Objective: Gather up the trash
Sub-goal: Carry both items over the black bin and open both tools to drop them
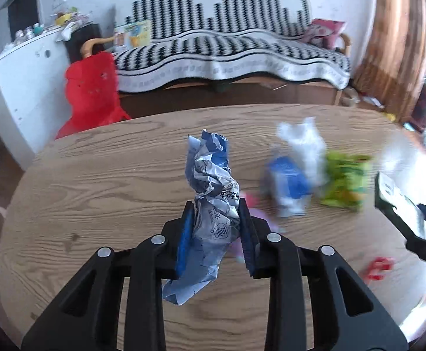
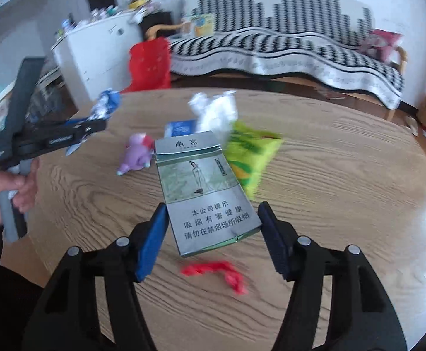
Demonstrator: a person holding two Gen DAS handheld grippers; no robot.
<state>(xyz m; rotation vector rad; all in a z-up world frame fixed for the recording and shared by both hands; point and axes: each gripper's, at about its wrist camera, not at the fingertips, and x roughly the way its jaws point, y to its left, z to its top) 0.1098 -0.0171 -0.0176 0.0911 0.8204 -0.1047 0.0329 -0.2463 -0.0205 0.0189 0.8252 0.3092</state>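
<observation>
Trash collection, part done. Left hand-held gripper (image 1: 216, 219): clamped on a crumpled blue-and-white wrapper (image 1: 211, 181), held clear above the desk (image 1: 95, 175). Right hand-held gripper (image 2: 211, 228): fingers spread to either side of a silver cigarette pack (image 2: 204, 193); contact with the pads cannot be told, and the pack appears lifted off the desk. Remaining on the desk: white crumpled paper (image 2: 215, 111), small blue carton (image 2: 180, 128), green snack bag (image 2: 251, 158), purple toy figure (image 2: 138, 155), red scrap (image 2: 215, 272). Red bag (image 1: 92, 90) stands beyond the far desk edge, a likely receptacle. Judged: two items in hand, none visibly deposited, about five left.
</observation>
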